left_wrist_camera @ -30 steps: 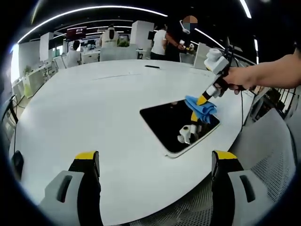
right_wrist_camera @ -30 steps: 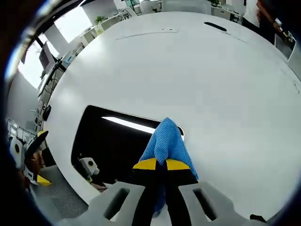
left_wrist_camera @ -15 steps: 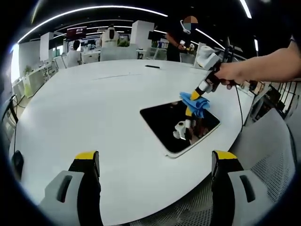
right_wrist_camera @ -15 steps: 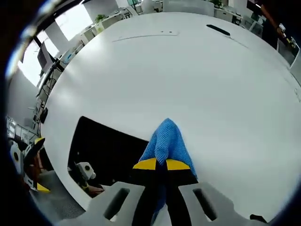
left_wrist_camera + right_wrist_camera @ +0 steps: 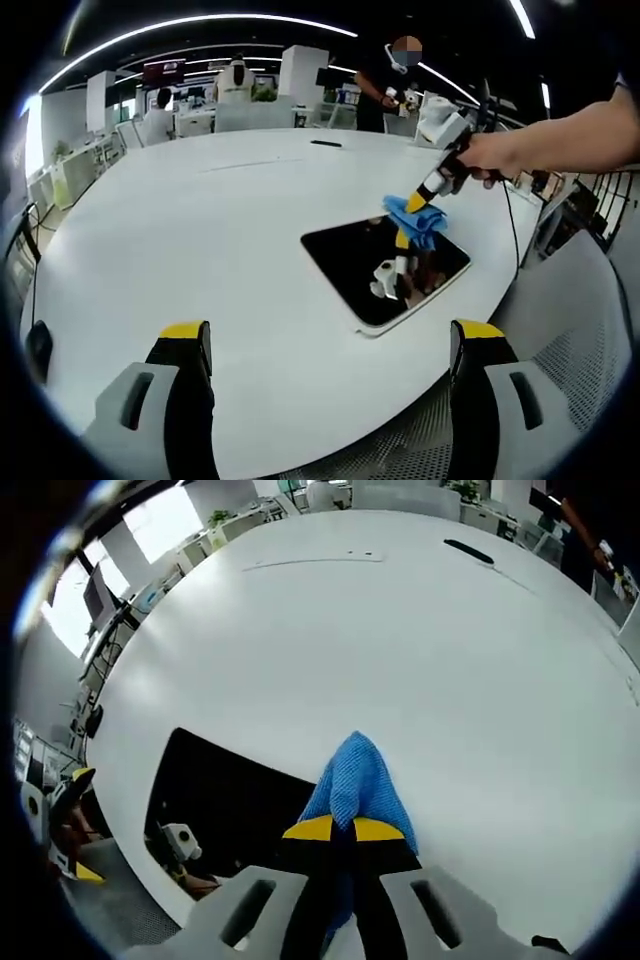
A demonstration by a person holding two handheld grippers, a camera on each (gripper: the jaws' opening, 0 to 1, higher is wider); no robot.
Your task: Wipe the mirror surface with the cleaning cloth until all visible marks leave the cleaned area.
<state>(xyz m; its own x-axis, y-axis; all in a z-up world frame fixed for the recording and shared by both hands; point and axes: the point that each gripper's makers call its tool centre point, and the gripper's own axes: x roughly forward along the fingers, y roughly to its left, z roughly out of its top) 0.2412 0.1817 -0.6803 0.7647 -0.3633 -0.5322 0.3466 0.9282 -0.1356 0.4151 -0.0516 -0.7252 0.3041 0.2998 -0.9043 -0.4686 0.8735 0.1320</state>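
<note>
The mirror (image 5: pixel 385 270) lies flat near the white table's (image 5: pixel 200 230) right edge, its long axis running slantwise toward that edge. A hand (image 5: pixel 500 160) reaches in from the right, tilting the right gripper (image 5: pixel 422 206) down. Its jaws are clamped on the blue cleaning cloth (image 5: pixel 355 785), which seems to press the mirror's far corner. The left gripper (image 5: pixel 330 345) hovers over the table's near edge, jaws spread wide and holding nothing.
</note>
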